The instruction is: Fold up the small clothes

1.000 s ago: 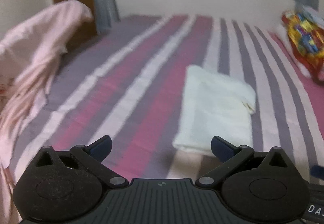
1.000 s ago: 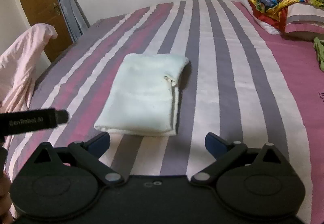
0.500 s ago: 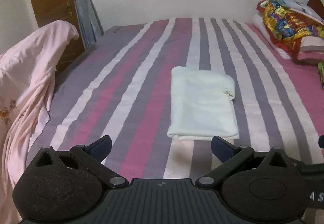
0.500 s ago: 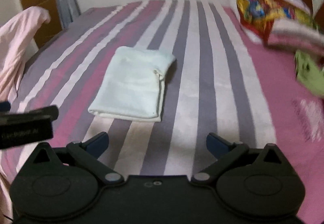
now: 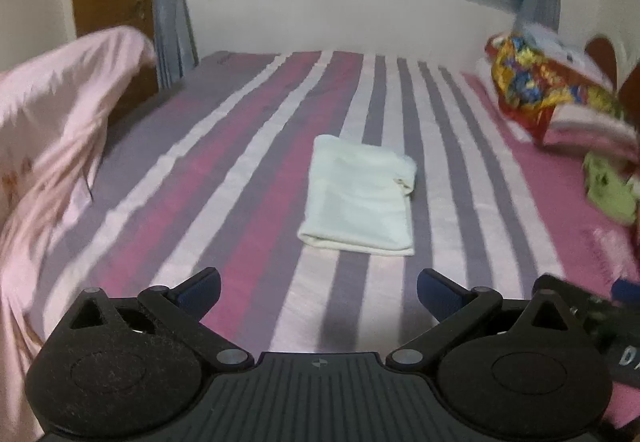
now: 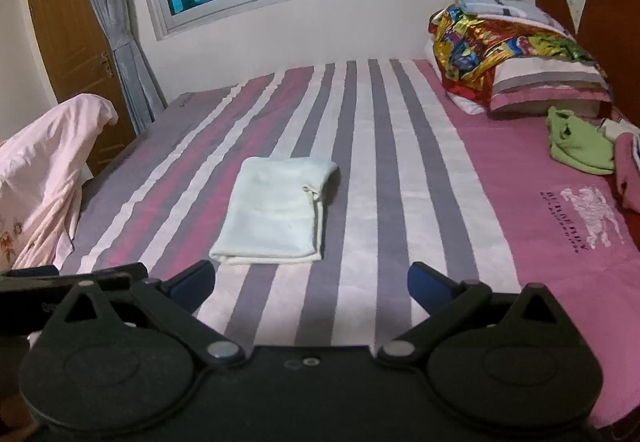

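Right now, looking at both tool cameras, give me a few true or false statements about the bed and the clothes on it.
1. The folded white cloth lies flat on the striped pink and grey bedsheet. True.
2. The left tool grips the white cloth. False: it is open and apart from it.
3. A crumpled green garment lies near the pillows. True.
4. The right tool is shut. False: it is open and holds nothing.
5. The pale pink fabric covers the white cloth. False: it hangs at the bed's left side.

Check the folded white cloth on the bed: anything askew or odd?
Mostly neat. The white cloth lies folded flat on the striped bed, but a small flap sticks out at its right edge, so that fold isn't flush.
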Tool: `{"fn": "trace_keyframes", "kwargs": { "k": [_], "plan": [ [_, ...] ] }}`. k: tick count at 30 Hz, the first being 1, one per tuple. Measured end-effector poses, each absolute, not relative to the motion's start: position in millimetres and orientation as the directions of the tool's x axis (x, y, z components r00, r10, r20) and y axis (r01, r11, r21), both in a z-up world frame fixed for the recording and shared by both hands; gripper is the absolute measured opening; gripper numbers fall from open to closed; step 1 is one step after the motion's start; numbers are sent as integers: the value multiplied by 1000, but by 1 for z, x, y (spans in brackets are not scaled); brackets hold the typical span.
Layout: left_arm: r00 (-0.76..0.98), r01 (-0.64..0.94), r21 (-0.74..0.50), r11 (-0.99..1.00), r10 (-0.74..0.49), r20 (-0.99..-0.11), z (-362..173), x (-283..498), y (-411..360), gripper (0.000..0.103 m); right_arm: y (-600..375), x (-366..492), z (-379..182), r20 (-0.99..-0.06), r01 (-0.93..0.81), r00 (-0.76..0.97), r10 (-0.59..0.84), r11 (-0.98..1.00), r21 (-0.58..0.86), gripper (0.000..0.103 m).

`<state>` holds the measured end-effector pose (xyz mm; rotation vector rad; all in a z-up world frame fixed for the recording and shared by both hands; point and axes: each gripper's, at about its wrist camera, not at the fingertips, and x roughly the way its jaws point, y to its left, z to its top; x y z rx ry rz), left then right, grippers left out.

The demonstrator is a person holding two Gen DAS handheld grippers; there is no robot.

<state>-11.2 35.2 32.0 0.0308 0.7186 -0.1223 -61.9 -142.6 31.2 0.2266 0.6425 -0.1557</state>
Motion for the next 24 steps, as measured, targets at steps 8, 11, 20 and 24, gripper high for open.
{"fn": "trace_keyframes", "kwargs": {
  "k": [8, 11, 20, 24],
  "plan": [
    [759, 128, 48, 991, -66, -648, 27, -29, 32, 103, -140, -83, 26, -599, 242, 793, -113, 960, 139, 102],
    [756, 136, 56, 989, -67, -652, 27, -32, 29, 103, -137, -82, 25, -604, 260, 785, -138, 958, 119, 102],
    [764, 104, 67, 992, -36, -645, 28, -32, 35, 103, -131, -74, 20, -602, 315, 764, -231, 949, 36, 102],
    [774, 83, 86, 993, -10, -633, 27, -31, 38, 103, -131, -69, 15, -609, 334, 752, -252, 942, 23, 102]
  ]
}}
